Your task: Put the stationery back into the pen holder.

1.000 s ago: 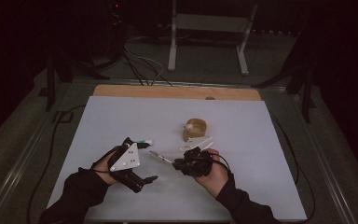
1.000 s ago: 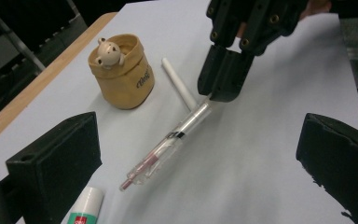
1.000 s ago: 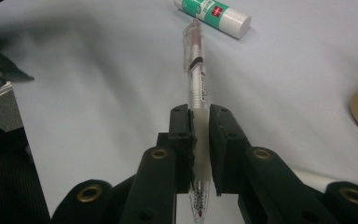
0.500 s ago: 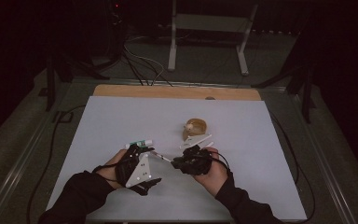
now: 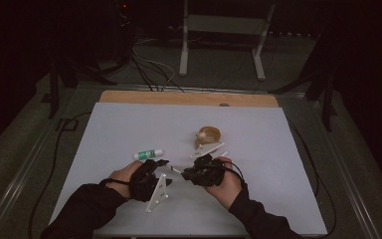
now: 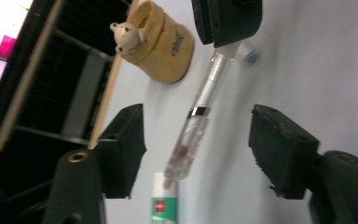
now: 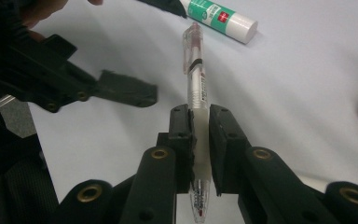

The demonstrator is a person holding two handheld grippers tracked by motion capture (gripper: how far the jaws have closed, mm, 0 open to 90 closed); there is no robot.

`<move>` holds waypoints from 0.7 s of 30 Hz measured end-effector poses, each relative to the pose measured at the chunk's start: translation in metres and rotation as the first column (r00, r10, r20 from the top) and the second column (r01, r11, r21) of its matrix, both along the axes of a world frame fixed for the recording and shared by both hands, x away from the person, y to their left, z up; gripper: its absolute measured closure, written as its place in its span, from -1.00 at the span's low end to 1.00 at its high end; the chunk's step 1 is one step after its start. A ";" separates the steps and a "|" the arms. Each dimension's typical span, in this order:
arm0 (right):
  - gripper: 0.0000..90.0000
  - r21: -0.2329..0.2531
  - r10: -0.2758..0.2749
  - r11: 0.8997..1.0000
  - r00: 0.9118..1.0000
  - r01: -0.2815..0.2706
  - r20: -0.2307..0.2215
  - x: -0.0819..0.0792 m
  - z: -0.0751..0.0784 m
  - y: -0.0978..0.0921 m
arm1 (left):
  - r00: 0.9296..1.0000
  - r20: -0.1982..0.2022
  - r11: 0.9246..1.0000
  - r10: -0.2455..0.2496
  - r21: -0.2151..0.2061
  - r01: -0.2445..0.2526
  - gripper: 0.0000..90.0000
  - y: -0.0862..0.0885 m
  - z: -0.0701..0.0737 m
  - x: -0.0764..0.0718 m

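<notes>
A clear pen (image 7: 196, 70) with a red-tinted end is clamped in my right gripper (image 7: 200, 135), which is shut on its barrel. In the left gripper view the pen (image 6: 193, 135) points down between the wide-apart jaws of my left gripper (image 6: 200, 149), which is open and not touching it. From the high view, the left gripper (image 5: 162, 164) and right gripper (image 5: 191, 174) nearly meet at the table's front middle, with the pen (image 5: 175, 170) spanning the gap.
A green-and-white glue stick (image 5: 148, 154) lies on the white table top (image 5: 288, 164) just beyond my left hand. A tan bear-shaped holder (image 5: 208, 135) sits behind the right gripper. A wooden strip (image 5: 179, 98) borders the far edge.
My left gripper has swung right toward the right gripper, and its open jaws now straddle the pen's free end. The right gripper has stayed about where it was, still holding the pen.
</notes>
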State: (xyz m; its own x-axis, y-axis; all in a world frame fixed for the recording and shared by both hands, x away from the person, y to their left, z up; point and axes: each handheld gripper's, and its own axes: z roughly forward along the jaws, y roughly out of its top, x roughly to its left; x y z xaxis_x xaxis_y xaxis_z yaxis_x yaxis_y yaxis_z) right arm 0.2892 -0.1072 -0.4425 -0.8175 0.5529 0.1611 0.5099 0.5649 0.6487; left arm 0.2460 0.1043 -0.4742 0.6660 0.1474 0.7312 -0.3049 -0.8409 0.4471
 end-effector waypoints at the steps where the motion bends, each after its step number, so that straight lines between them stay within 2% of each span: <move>1: 0.77 0.000 0.001 1.000 1.000 -0.001 0.002 0.000 0.000 0.000 | 1.000 0.011 1.000 -0.001 -0.001 0.001 -0.08 -0.001 -0.002 0.000; 2: 0.77 0.002 -0.001 1.000 1.000 0.001 0.000 0.000 0.000 0.001 | 1.000 0.027 1.000 0.000 0.004 0.000 -0.04 -0.003 -0.003 -0.001; 3: 0.77 0.004 -0.001 1.000 1.000 0.001 -0.003 0.001 0.000 0.001 | 0.999 0.052 1.000 -0.003 0.030 0.002 0.00 -0.005 -0.005 -0.001; 4: 0.77 0.005 -0.003 1.000 1.000 0.003 -0.004 0.001 0.001 0.001 | 0.998 0.069 0.999 -0.001 0.039 -0.002 0.01 -0.006 -0.006 -0.002; 6: 0.77 0.007 -0.002 1.000 1.000 0.002 -0.005 0.001 0.001 0.002 | 0.997 0.074 0.999 -0.003 0.054 -0.001 0.07 -0.007 -0.007 -0.002; 7: 0.77 0.007 -0.002 1.000 1.000 0.002 -0.006 0.001 0.001 0.003 | 0.995 0.103 0.998 0.003 0.067 -0.010 0.10 -0.010 -0.010 -0.002; 10: 0.77 0.007 -0.003 1.000 1.000 0.003 -0.010 0.001 0.002 0.004 | 0.991 0.137 0.996 0.013 0.085 -0.024 0.25 -0.013 -0.014 -0.001; 15: 0.77 0.004 -0.004 1.000 1.000 0.004 -0.013 0.002 0.001 0.005 | 0.987 0.161 0.992 0.000 0.123 -0.020 0.41 -0.018 -0.019 -0.002; 16: 0.77 0.006 -0.005 1.000 1.000 0.006 -0.015 0.002 0.001 0.005 | 0.986 0.170 0.989 -0.004 0.144 -0.021 0.44 -0.019 -0.020 -0.003; 18: 0.77 0.003 -0.008 1.000 1.000 0.008 -0.017 0.003 0.001 0.005 | 0.983 0.186 0.988 -0.002 0.149 -0.027 0.46 -0.021 -0.023 -0.002; 21: 0.77 0.004 -0.009 1.000 1.000 0.009 -0.018 0.003 0.000 0.005 | 0.982 0.188 0.986 0.003 0.164 -0.034 0.57 -0.023 -0.024 -0.002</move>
